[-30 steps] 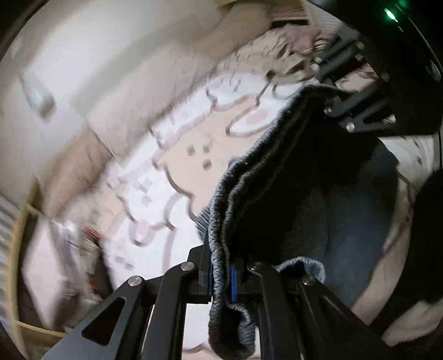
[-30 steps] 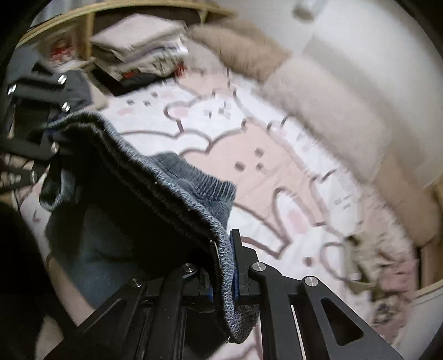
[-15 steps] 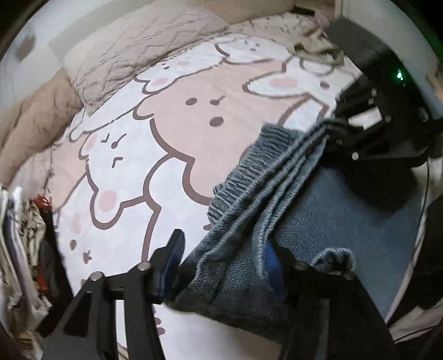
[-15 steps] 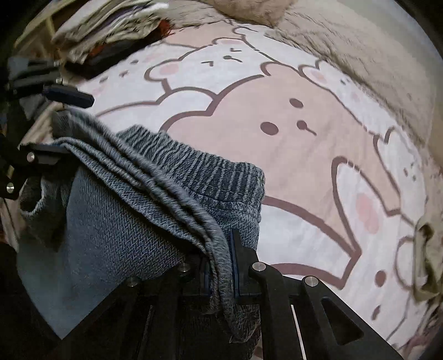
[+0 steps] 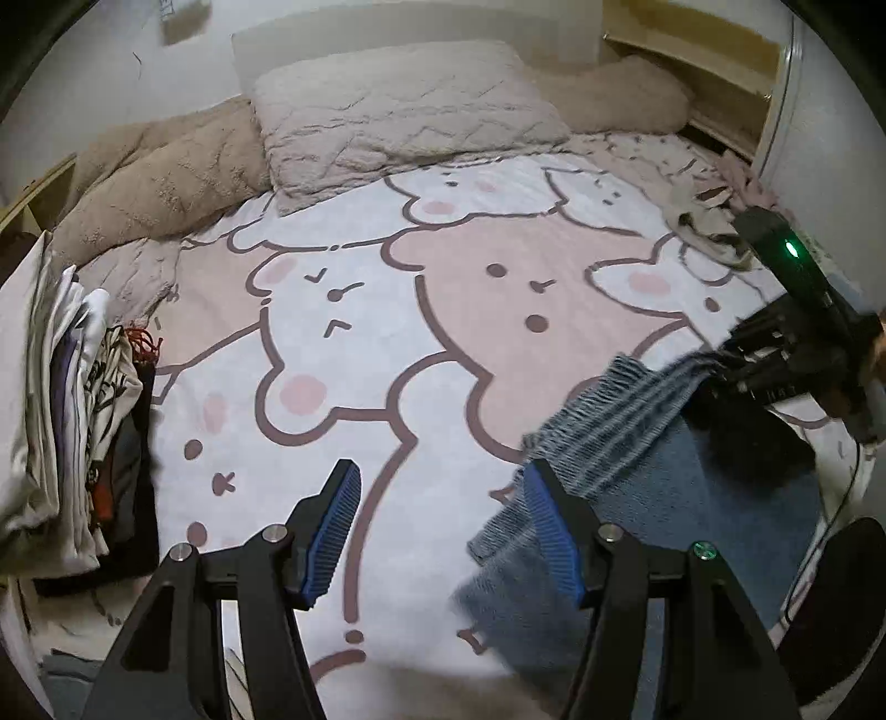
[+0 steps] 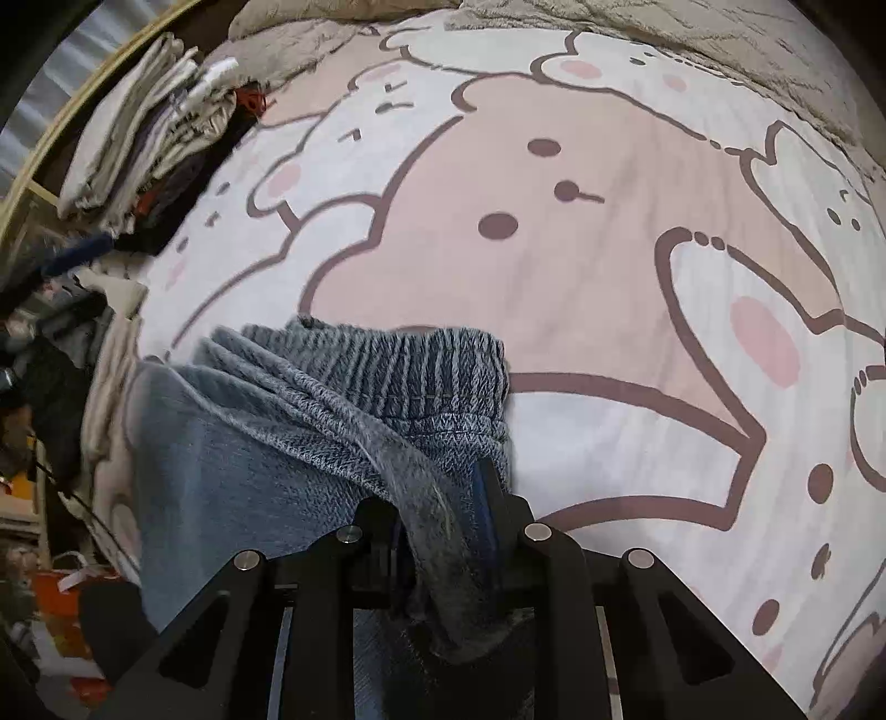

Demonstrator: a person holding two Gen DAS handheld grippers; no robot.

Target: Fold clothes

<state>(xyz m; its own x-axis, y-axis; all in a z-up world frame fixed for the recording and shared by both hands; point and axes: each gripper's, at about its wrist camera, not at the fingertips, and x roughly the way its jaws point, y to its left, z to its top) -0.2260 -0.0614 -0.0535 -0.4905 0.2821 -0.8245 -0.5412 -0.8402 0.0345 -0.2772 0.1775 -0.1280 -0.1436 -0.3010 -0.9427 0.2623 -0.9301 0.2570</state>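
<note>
A grey-blue knitted garment [image 5: 692, 487] with a ribbed waistband [image 6: 421, 365] lies on the bear-print bed sheet [image 5: 443, 332]. My left gripper [image 5: 437, 471] is open above bare sheet, nothing between its blue pads; the garment's edge lies just beside its right finger [image 5: 554, 520]. My right gripper [image 6: 440, 498] points steeply down at the garment's other end. Its jaws are opening, and a bunched fold of the fabric [image 6: 437, 554] still lies loosely between them. In the left wrist view the right gripper [image 5: 736, 360] stands at the far end of the waistband.
A stack of folded clothes [image 5: 72, 415] sits at the bed's left edge. A pale pillow [image 5: 398, 116] and a tan fluffy blanket [image 5: 166, 171] lie along the head. Crumpled clothing [image 5: 703, 216] rests at the far right, below a wooden shelf [image 5: 692, 50].
The left gripper let go of the waistband, opened wide and slid left off the garment. The garment came down onto the sheet. The right gripper sank with it and its jaws parted slightly.
</note>
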